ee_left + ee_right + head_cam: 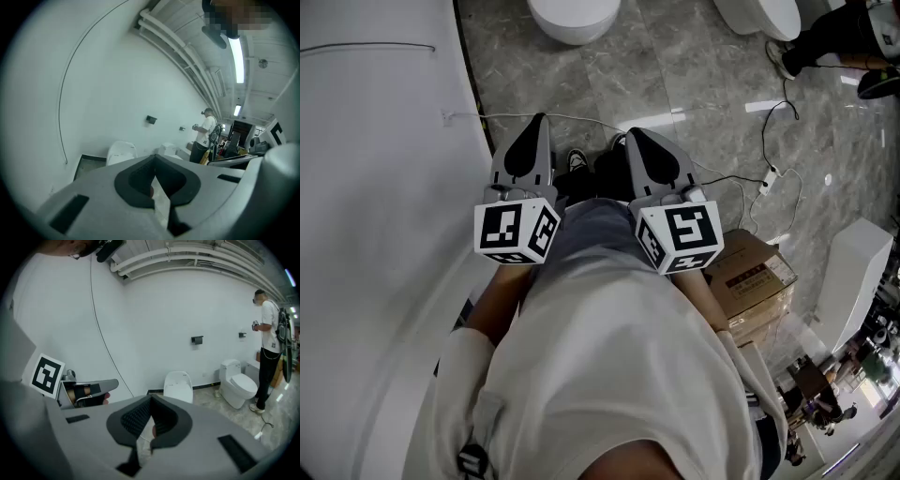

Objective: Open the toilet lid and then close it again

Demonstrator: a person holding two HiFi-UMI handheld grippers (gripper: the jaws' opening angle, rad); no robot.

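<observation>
Two white toilets stand by the far wall. The nearer toilet (pixel 178 385) (pixel 574 19) (pixel 121 151) faces me; I cannot tell how its lid stands. The other toilet (pixel 236 383) (pixel 764 14) has a tank and its lid is down. My left gripper (pixel 537 120) (pixel 155 157) and right gripper (pixel 630 133) (pixel 151 398) are held side by side in front of the person's body, well short of both toilets. Both are shut, with nothing between the jaws. The left gripper (pixel 89 390) also shows in the right gripper view.
A white wall (pixel 375 187) runs along the left. A cable (pixel 741 183) with a plug strip lies on the grey marble floor. A cardboard box (pixel 750 277) and a white block (pixel 853 272) stand at the right. Another person (pixel 269 348) stands beyond the second toilet.
</observation>
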